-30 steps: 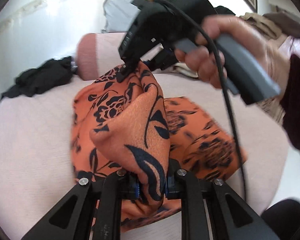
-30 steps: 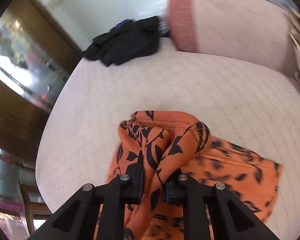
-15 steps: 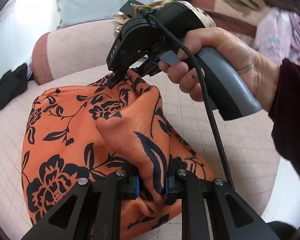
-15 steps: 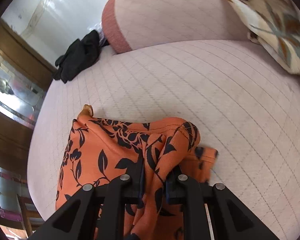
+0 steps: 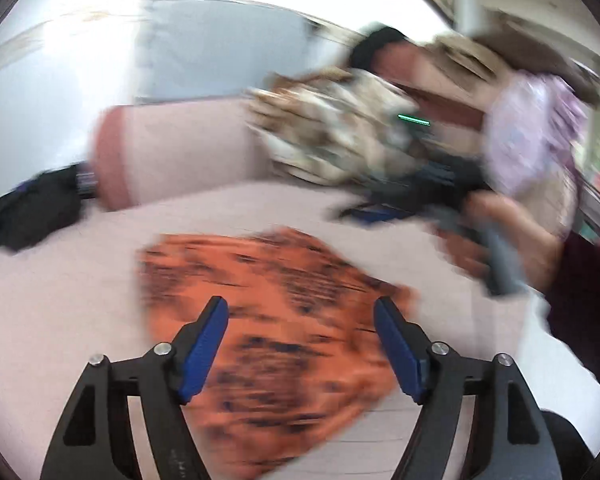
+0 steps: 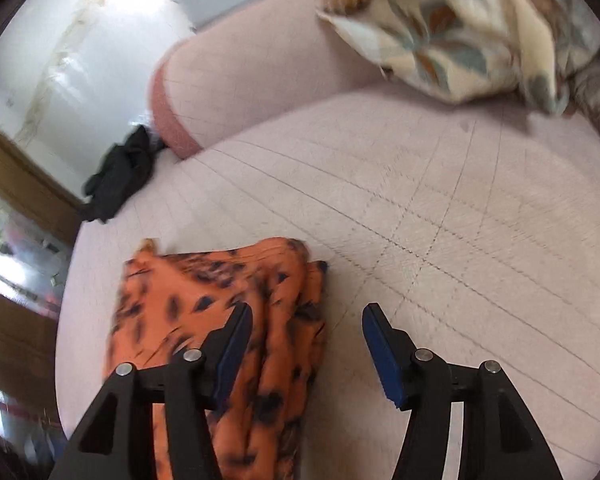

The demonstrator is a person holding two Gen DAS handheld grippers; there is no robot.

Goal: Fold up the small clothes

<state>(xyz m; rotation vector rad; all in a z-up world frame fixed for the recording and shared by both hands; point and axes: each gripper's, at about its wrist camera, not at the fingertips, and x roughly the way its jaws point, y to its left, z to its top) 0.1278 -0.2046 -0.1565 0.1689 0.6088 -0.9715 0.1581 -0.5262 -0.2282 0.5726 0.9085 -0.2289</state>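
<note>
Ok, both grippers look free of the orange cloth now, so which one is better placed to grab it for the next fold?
Left, probably. The left gripper, jaws just opened, hangs open directly over the orange cloth. The right gripper, also just opened, sits at the cloth's edge, mostly over bare cushion.

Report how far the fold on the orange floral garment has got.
Done: one fold is laid; the orange floral garment lies doubled on the pink sofa seat. In hand: nothing; the left gripper and right gripper have just been opening, both empty. Left: perhaps another fold; the black garment lies unfolded.
</note>
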